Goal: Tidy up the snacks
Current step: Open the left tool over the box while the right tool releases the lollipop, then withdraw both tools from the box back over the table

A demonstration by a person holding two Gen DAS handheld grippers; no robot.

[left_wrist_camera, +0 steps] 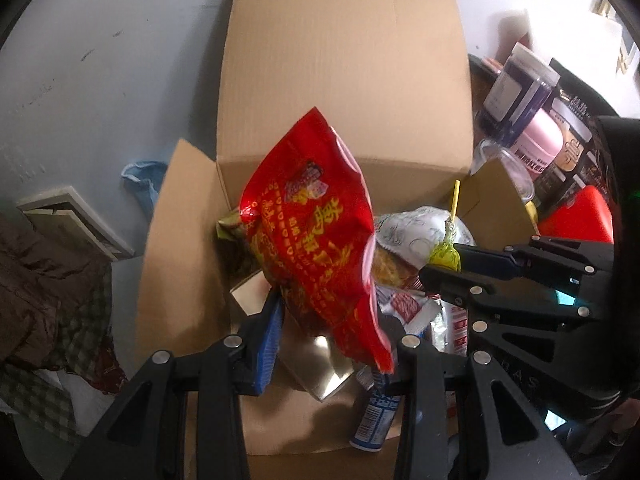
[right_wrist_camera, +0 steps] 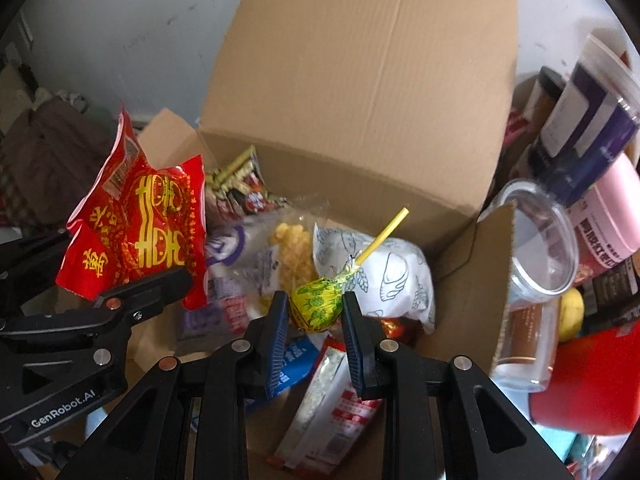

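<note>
An open cardboard box (left_wrist_camera: 344, 92) holds several snack packs; it also shows in the right wrist view (right_wrist_camera: 360, 92). My left gripper (left_wrist_camera: 336, 320) is shut on a red snack bag (left_wrist_camera: 316, 236) and holds it above the box; the bag shows in the right wrist view (right_wrist_camera: 136, 224) at the left. My right gripper (right_wrist_camera: 316, 312) is shut on a yellow-green lollipop (right_wrist_camera: 316, 304) with a yellow stick, held over the box. The right gripper (left_wrist_camera: 444, 264) and the lollipop (left_wrist_camera: 444, 254) also show in the left wrist view. A white patterned bag (right_wrist_camera: 392, 276) lies in the box.
Jars stand to the right of the box: a dark purple one (right_wrist_camera: 588, 120), a pink one (right_wrist_camera: 612, 216) and a clear plastic cup (right_wrist_camera: 536, 248). A red container (right_wrist_camera: 584, 380) sits at the lower right. Crumpled cloth (left_wrist_camera: 52, 292) lies at the left by the wall.
</note>
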